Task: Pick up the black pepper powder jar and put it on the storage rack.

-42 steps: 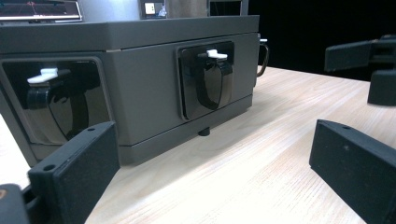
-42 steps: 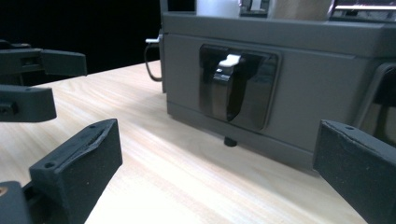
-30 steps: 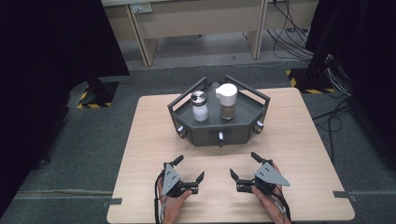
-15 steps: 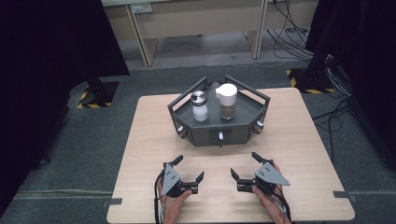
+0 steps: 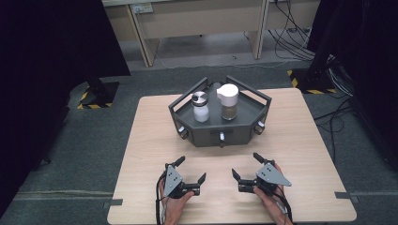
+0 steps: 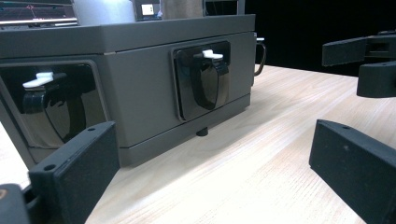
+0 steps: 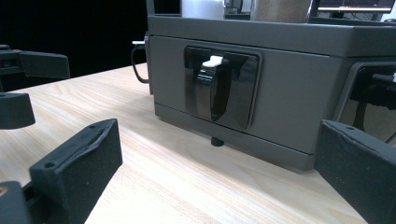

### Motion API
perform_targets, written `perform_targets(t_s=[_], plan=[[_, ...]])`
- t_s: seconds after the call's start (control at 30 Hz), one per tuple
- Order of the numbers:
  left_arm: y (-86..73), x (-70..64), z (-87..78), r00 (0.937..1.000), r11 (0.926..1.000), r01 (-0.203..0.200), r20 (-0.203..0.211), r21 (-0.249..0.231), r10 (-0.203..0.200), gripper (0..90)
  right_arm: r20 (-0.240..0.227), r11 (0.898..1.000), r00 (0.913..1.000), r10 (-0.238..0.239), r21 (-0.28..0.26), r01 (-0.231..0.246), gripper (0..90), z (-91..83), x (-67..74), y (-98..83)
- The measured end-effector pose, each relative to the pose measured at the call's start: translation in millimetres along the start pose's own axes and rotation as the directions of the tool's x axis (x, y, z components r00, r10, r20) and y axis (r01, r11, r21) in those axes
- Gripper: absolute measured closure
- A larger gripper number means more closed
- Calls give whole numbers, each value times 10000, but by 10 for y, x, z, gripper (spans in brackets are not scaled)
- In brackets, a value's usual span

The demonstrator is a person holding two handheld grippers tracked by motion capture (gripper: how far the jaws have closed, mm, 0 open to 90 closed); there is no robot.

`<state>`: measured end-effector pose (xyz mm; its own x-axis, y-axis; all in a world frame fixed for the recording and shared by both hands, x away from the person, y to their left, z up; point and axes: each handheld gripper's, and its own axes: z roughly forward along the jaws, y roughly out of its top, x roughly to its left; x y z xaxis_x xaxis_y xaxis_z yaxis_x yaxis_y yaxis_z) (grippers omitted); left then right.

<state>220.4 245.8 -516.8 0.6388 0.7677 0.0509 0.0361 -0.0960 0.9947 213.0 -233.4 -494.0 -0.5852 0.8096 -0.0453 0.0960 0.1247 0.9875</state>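
A dark grey six-sided rack stands mid-table. It carries a silver-lidded jar of white grains and a white-lidded jar of brown grains. My left gripper rests open near the front edge, a hand's width short of the rack. My right gripper lies open beside it, mirrored. In the left gripper view the open left gripper faces the rack's wall and a black latch with a white tab. In the right gripper view the open right gripper faces another such latch. Nothing sits between either pair of jaws.
The light wooden table has bare room on both sides of the rack. Small knobs stick out of the rack's front faces. Black stands and cables lie on the floor beyond the table.
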Motion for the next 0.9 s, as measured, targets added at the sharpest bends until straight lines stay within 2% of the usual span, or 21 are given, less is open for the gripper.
perform_targets(t_s=[0.9], plan=[[-1, 6, -5, 10000, 10000, 3, -33, -26, -3, 14, -58, 10000, 10000, 50, -43, -50, 15, -1, -7, 2]])
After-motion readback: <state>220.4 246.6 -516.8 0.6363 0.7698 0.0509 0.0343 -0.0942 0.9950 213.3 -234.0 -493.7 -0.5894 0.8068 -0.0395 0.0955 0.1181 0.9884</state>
